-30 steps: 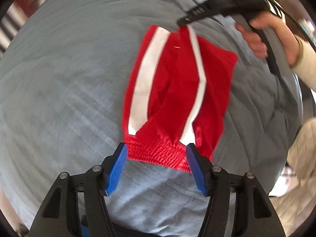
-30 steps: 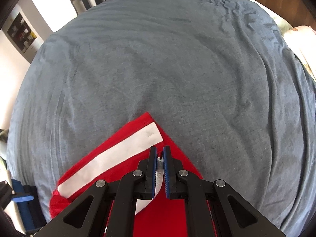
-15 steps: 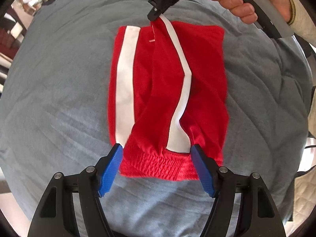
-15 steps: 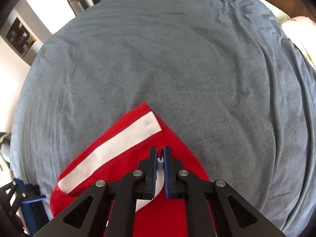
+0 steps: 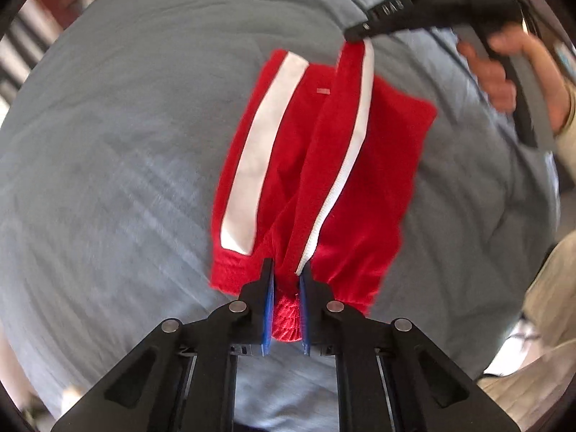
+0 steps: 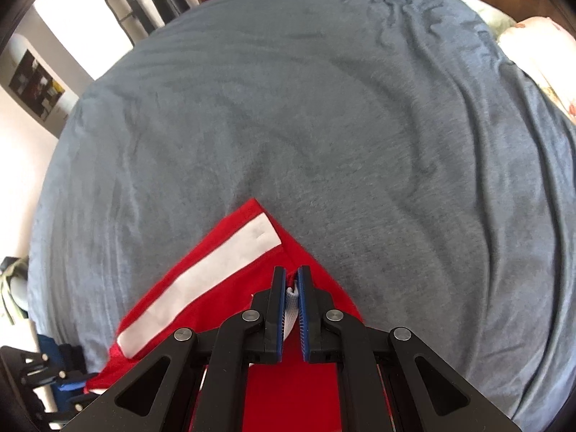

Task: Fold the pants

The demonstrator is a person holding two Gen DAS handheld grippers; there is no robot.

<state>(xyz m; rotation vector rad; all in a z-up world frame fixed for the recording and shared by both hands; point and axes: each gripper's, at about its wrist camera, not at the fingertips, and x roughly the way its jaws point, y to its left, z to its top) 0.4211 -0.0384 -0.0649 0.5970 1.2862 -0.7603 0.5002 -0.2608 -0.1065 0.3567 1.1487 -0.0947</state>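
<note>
Red pants with white side stripes lie on a grey-blue bed cover. My left gripper is shut on the bunched elastic waistband at the near end. My right gripper shows at the far end in the left wrist view, shut on the hem of the upper leg and holding it lifted. In the right wrist view the right gripper pinches the red and white hem, and the pants spread below and to the left. The fold between both grippers is raised off the cover.
The grey-blue cover spreads wide beyond the pants, with wrinkles to the right. A pale pillow lies at the far right edge. Dark furniture and a white wall stand behind the bed. The person's hand holds the right gripper.
My left gripper has closed on the waistband, where it was open around it before. The right gripper still holds the hem and has shifted right in the left wrist view.
</note>
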